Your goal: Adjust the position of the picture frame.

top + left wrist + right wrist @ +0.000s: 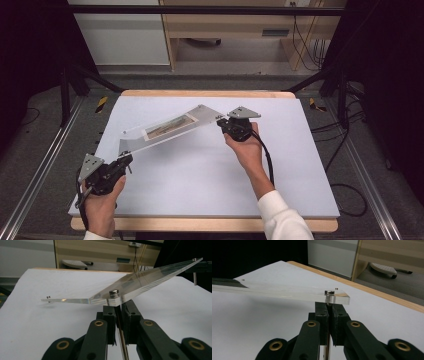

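Clear acrylic frame (167,128) encloses a picture (170,125); each hand-held gripper (126,160) (221,121) clamps a corner.

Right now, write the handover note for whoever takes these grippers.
Left gripper: jaws shut on the near-left corner of the clear acrylic frame.
Right gripper: jaws shut on the opposite corner.
The frame, with a picture inside, is lifted off the white table and tilted.
Done: gripped at both ends and raised.
Left: probably setting it down; keep both grips level.
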Action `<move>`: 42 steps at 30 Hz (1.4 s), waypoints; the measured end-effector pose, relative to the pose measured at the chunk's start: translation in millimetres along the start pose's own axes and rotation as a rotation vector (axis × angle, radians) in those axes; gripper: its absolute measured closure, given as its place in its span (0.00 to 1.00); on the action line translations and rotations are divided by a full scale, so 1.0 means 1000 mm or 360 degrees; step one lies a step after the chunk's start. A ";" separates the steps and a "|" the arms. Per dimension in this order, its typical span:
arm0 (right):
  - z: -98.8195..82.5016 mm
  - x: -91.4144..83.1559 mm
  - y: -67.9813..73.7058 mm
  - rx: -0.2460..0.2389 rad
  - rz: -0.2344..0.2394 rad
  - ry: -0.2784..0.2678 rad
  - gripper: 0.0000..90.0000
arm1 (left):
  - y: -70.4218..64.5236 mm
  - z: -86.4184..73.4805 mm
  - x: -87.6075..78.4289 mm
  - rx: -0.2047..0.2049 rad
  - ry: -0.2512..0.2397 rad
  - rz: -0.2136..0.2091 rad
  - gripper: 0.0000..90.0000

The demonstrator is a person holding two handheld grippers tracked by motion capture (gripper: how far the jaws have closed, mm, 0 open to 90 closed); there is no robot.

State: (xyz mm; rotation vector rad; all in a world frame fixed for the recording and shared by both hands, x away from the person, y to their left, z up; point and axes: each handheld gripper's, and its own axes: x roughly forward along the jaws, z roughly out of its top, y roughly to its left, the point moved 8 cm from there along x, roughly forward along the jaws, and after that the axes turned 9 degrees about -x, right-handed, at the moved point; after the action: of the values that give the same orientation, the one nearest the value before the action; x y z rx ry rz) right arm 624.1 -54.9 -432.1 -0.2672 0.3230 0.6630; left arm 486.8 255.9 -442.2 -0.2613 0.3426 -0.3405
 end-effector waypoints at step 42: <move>-0.057 -0.128 -0.061 0.0201 -0.0331 -0.0075 0.95 | -0.094 0.005 0.065 0.0241 0.0054 -0.0353 0.90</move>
State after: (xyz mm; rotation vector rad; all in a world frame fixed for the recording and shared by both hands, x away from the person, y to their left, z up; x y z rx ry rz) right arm 556.9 -191.7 -427.6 -0.1615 0.2865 0.4413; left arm 519.9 147.7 -427.3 -0.1451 0.3200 -0.5870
